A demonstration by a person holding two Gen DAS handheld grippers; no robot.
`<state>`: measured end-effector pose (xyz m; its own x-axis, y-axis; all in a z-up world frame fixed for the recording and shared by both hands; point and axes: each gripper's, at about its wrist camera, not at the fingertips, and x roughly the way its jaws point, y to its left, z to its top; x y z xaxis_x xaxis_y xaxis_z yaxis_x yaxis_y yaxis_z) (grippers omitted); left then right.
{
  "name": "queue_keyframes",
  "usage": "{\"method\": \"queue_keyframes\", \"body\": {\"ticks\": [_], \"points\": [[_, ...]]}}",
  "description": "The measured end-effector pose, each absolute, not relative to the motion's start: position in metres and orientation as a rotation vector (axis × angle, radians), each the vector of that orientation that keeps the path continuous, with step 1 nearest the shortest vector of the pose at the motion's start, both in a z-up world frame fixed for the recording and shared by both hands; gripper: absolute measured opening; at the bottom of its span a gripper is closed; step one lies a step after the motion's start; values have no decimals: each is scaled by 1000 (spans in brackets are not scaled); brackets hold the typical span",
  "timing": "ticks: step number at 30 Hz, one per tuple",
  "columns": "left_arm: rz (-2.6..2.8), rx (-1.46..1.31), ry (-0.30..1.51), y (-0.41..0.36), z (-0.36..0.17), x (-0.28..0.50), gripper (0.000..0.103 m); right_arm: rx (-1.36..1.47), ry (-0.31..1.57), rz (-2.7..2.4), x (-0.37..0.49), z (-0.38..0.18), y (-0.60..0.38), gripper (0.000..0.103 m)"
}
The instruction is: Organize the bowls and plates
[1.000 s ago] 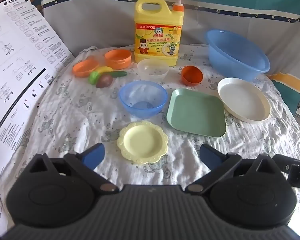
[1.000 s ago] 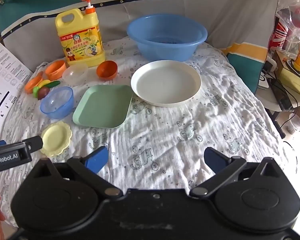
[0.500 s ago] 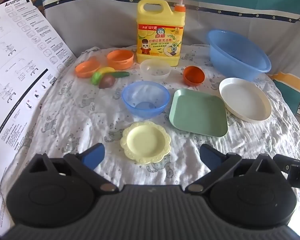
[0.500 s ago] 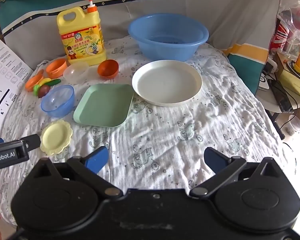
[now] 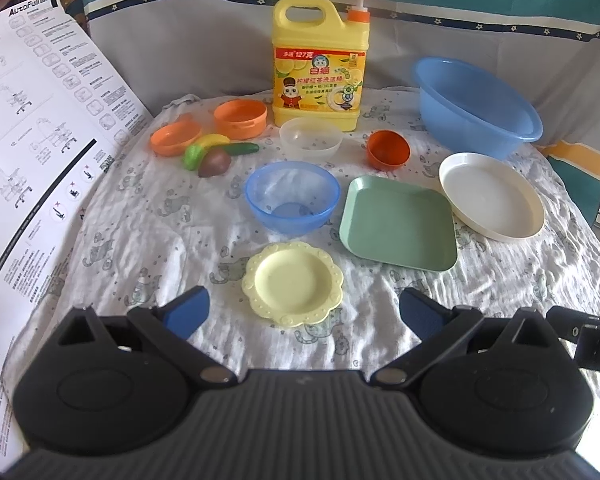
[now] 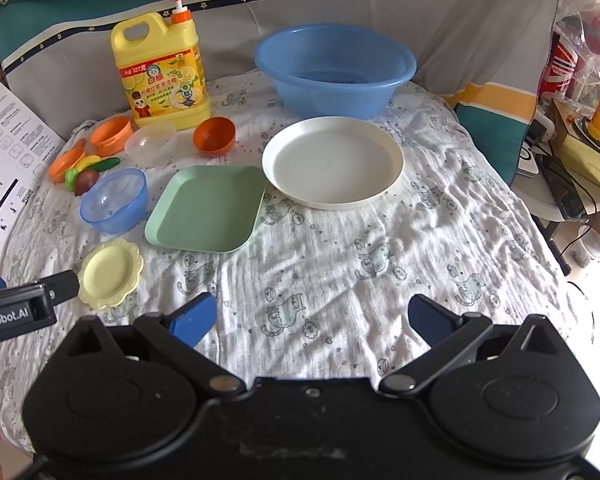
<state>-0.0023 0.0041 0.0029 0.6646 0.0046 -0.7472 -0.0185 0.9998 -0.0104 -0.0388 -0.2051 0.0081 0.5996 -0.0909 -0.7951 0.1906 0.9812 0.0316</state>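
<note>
1. Progress: by my judgement the sorting has not begun. Every plate and bowl lies singly on the cat-print cloth (image 6: 340,248); nothing is stacked or nested.
2. Left gripper (image 5: 302,308): jaws spread wide, holding nothing, poised just on the near side of the scalloped yellow plate (image 5: 293,283) without touching it.
3. Right gripper (image 6: 310,316): jaws likewise spread and empty, over bare cloth at the near right, well apart from all dishes.
4. Plates: the yellow plate sits near centre; the green square plate (image 5: 400,222) lies to its far right; the round white plate (image 5: 492,196) lies right of that, rims just beside one another.
5. Bowls: the translucent blue bowl (image 5: 292,196) stands just beyond the yellow plate; the clear bowl (image 5: 310,138) and the small orange bowl (image 5: 388,150) stand further back, before the yellow detergent jug (image 5: 320,60). The large blue basin (image 5: 476,108) occupies the far right.
6. Other items: two orange toy dishes and toy vegetables (image 5: 216,156) at far left.
7. Outstanding: all grouping of plates and of bowls. The yellow plate appears the likeliest first pick.
</note>
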Motion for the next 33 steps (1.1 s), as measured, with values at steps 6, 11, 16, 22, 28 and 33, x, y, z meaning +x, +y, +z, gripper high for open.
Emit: {"method": "queue_keyframes", "body": {"ticks": [6, 11, 16, 22, 28, 33], "points": [[13, -19, 843, 5, 3, -3, 103, 115, 912, -162, -40, 9, -204, 103], [11, -16, 843, 5, 1, -5, 103, 123, 915, -166, -40, 8, -205, 103], [12, -15, 846, 5, -1, -6, 103, 123, 917, -166, -40, 8, -205, 103], [11, -15, 845, 5, -1, -6, 103, 124, 918, -166, -40, 8, -205, 103], [12, -13, 845, 4, -2, -6, 103, 129, 921, -168, -39, 6, -205, 103], [13, -16, 848, 5, -3, -7, 103, 128, 926, -167, -38, 5, -205, 103]]}}
